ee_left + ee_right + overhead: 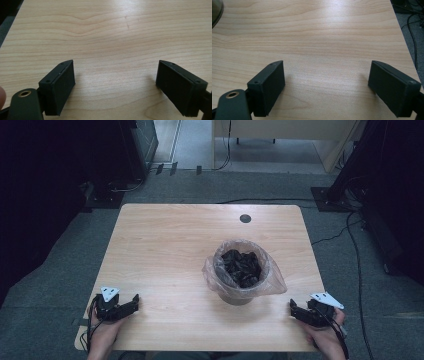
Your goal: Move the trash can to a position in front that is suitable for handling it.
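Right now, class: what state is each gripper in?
Left gripper: open, holding nothing, low over the table.
Right gripper: open, holding nothing, near the table's right edge.

Looks like a lab or recording room: grey carpet floor [65, 255], loose cables [357, 270] trailing past dark equipment stands [350, 175], one plain wooden table [165, 235] in the middle.

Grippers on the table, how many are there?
2. The left gripper rests at the table's near left corner, and the right gripper at its near right corner, either side of the lined bin. Both are open.
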`<state>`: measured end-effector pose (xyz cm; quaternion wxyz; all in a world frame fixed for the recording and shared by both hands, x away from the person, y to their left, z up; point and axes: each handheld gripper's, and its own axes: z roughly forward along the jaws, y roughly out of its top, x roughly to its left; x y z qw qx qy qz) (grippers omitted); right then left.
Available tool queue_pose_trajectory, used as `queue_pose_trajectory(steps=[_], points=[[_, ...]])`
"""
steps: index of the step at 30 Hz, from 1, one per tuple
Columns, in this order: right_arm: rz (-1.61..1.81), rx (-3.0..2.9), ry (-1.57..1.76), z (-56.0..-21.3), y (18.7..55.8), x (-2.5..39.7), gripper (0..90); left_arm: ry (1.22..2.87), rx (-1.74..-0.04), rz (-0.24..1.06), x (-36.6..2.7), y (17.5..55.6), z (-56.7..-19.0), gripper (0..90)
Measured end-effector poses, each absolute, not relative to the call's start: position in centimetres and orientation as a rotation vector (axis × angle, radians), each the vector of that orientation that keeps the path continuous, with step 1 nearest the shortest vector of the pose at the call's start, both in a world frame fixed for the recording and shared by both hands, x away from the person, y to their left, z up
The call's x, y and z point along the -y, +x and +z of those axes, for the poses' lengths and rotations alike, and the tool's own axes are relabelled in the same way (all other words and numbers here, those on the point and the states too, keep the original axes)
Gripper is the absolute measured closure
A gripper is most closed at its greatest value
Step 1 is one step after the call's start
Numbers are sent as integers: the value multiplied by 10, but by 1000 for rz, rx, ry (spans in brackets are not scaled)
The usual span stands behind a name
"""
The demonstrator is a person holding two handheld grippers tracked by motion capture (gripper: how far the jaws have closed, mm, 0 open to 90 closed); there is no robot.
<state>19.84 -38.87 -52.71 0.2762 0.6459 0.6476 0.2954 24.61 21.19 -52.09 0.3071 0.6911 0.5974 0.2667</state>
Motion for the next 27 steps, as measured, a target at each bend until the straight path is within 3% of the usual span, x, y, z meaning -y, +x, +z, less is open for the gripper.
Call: queue_pose_trajectory(steps=[6, 11, 21, 27], points=[[796, -1656, 1732, -524, 196, 390, 268, 1826, -1581, 706, -212, 246, -521, 151], [963, -1434, 1685, -490, 193, 385, 456, 1824, -1584, 706, -211, 247, -521, 151], [1144, -1322, 1599, -438, 228, 340, 480, 1824, -1585, 707, -211, 248, -521, 151], [1172, -1377, 1590, -442, 263, 320, 458, 1822, -1590, 707, -210, 248, -521, 152]])
